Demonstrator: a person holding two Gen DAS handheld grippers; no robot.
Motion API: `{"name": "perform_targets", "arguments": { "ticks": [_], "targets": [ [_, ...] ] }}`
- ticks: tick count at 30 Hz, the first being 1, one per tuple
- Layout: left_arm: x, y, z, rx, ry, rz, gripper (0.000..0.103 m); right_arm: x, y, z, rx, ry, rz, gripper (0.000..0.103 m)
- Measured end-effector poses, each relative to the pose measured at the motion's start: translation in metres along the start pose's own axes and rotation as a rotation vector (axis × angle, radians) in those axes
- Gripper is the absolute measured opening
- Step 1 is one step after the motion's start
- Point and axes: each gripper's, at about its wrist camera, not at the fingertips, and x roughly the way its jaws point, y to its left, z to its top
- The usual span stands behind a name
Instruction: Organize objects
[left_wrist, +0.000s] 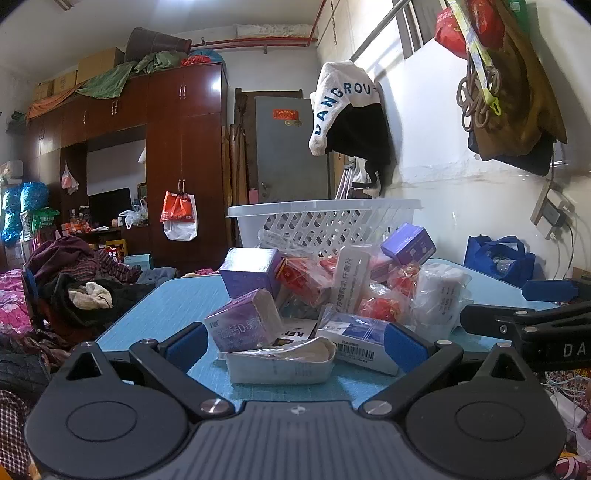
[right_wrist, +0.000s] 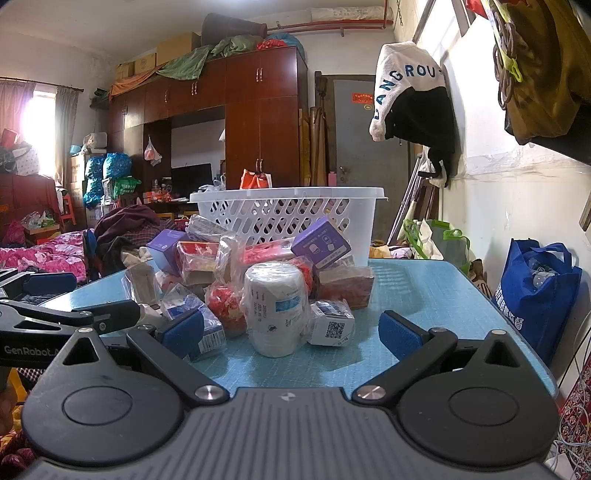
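A pile of boxes and packets lies on a light blue table (left_wrist: 147, 314). My left gripper (left_wrist: 293, 347) is open, its pads either side of a crumpled white box (left_wrist: 280, 360); a purple box (left_wrist: 243, 325) and a blue-and-white box (left_wrist: 358, 339) lie just behind. My right gripper (right_wrist: 291, 334) is open in front of a wrapped white roll (right_wrist: 275, 306) and a small QR-code box (right_wrist: 330, 326). A white plastic basket (left_wrist: 332, 218) stands behind the pile; it also shows in the right wrist view (right_wrist: 291, 210).
The table (right_wrist: 424, 295) has bare surface on its right half. A blue tote bag (right_wrist: 535, 288) sits right of it by the wall. Clothes and a pink bed (right_wrist: 48, 254) lie left. The right gripper's arm (left_wrist: 535, 325) reaches in at the left view's right edge.
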Motion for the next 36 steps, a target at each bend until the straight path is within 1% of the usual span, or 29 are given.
{"name": "perform_targets", "arguments": {
  "ticks": [36],
  "targets": [
    [0.0014,0.0003,-0.0004,0.006,0.001,-0.013,0.102,-0.0004,-0.0019,0.0008,0.001,0.002,0.002,0.103]
  ]
}}
